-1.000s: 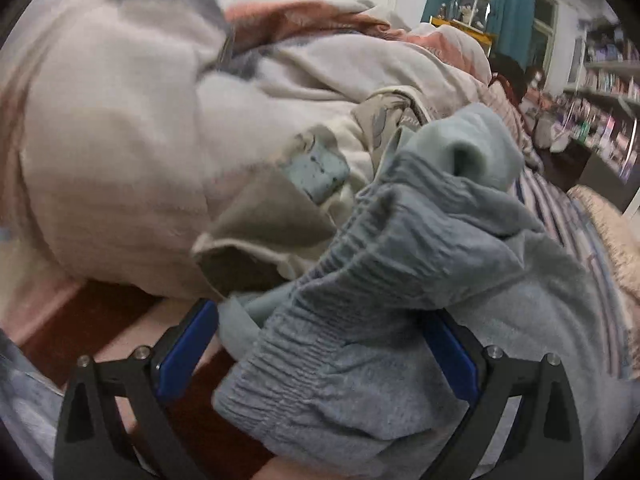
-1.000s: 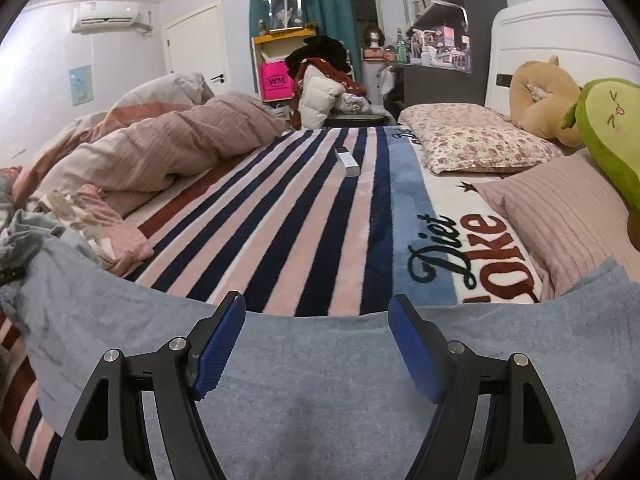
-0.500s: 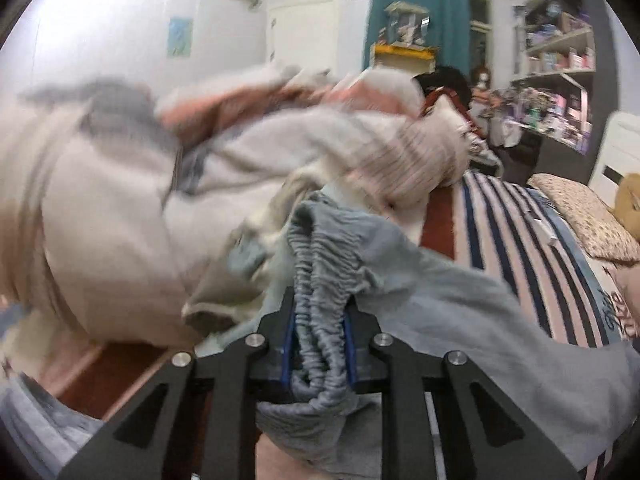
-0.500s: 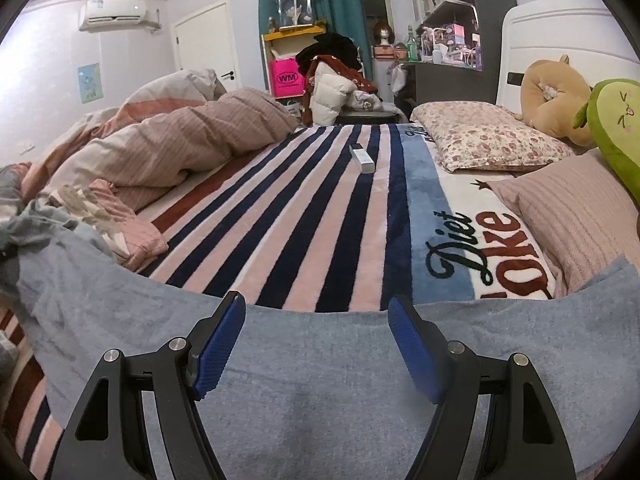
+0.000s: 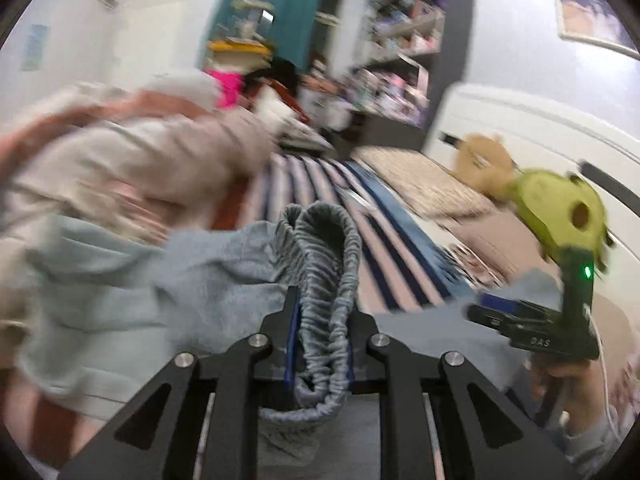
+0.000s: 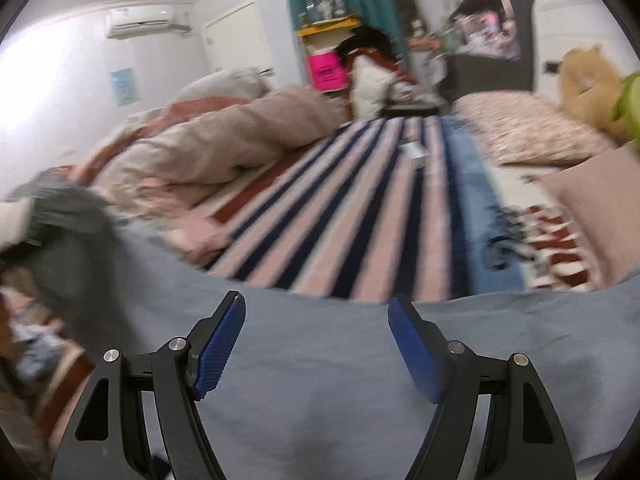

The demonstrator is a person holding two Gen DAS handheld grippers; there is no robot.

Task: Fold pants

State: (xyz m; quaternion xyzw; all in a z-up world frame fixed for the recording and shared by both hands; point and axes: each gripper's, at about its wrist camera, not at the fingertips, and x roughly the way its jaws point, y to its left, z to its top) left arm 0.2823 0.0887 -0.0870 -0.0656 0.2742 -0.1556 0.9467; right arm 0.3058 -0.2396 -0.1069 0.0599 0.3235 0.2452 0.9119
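Note:
The grey pants [image 5: 224, 280] lie across the striped bed. My left gripper [image 5: 322, 320] is shut on their gathered elastic waistband [image 5: 326, 264], which stands up between the blue pads. In the right wrist view my right gripper [image 6: 316, 320] is open, its blue pads [image 6: 220, 348] spread over the flat grey pant cloth [image 6: 320, 380]; nothing is between them. The right gripper also shows in the left wrist view [image 5: 532, 320] at the right, over the pants' far end.
A bunched beige and pink duvet [image 6: 224, 140] lies on the left of the striped blanket [image 6: 380, 208]. Pillows [image 6: 532, 128] and plush toys [image 5: 560, 208] sit at the right by the headboard. A small white object [image 6: 414, 150] lies mid-bed.
My left gripper closed on the waistband, then swung right and lifted it, so the view now faces the headboard. The right gripper stayed open over the cloth, shifting a little.

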